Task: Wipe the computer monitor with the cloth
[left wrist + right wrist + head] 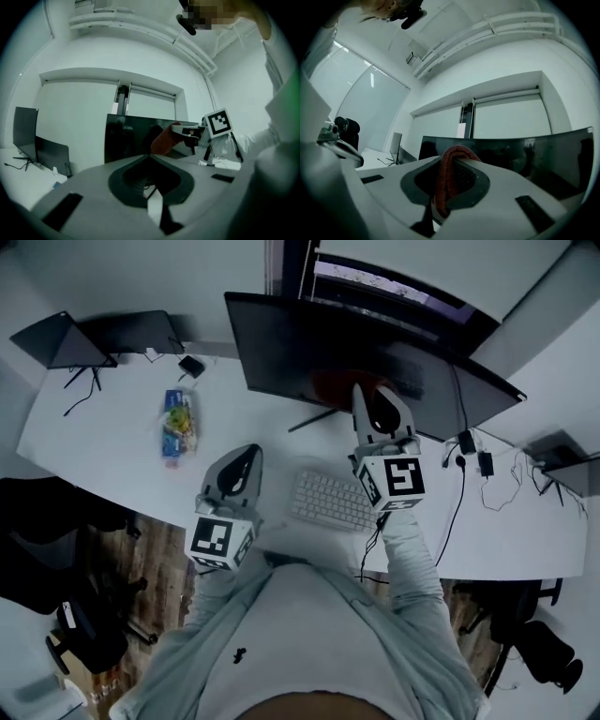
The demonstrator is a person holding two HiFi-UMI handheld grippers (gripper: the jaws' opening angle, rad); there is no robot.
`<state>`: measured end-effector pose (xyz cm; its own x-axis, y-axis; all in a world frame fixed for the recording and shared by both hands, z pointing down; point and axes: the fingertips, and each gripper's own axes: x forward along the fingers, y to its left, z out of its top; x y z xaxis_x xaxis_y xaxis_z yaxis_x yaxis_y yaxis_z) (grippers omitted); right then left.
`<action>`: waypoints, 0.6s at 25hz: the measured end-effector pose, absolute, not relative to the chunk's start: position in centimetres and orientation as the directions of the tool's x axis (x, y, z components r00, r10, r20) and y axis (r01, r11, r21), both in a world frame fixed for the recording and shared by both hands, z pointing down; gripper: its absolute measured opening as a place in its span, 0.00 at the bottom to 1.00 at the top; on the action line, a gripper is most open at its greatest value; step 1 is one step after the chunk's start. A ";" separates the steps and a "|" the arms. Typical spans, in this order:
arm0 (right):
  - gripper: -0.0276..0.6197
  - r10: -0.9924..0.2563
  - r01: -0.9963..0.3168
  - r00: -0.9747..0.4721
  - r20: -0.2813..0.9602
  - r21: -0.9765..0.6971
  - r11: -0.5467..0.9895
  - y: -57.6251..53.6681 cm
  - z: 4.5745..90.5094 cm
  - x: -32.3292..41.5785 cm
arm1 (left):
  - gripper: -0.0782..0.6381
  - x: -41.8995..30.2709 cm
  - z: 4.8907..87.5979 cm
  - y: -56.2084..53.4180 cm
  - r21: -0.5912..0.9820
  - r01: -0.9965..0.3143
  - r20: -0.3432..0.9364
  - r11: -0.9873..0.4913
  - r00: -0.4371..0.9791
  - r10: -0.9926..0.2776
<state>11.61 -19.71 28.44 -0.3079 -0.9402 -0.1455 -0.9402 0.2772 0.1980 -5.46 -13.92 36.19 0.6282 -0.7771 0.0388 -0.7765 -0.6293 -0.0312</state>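
Desk: monitor stands at the back edge, long axis left-right. Right tool is clamped on the red cloth, arm stretched forward, cloth apparently against the lower-middle screen. Left tool has jaws together, empty, and hangs back near the desk front. Likely next: a sideways stroke.

Right gripper holds the red cloth against the dark monitor; left gripper hangs low, just beside the white keyboard.
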 end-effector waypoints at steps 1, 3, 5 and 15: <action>0.10 -0.950 -0.946 -0.284 -0.134 0.200 0.254 -18.7 29.1 13.2 | 0.14 -4.2 36.3 -13.8 -0.029 -0.760 0.038 -0.650 0.649 -0.760; 0.10 -0.966 -0.956 -0.235 -0.103 0.202 0.211 -16.5 30.6 16.2 | 0.14 -1.7 36.7 -13.3 -0.023 -0.727 0.038 -0.686 0.685 -0.727; 0.10 -0.980 -0.966 -0.186 -0.070 0.195 0.170 -14.4 32.2 18.8 | 0.14 0.6 37.0 -12.8 -0.015 -0.696 0.043 -0.717 0.716 -0.696; 0.10 -1.000 -0.997 -0.010 0.004 0.074 0.011 -6.6 38.3 26.6 | 0.14 8.2 39.2 -11.2 0.018 -0.579 0.083 -0.815 0.813 -0.576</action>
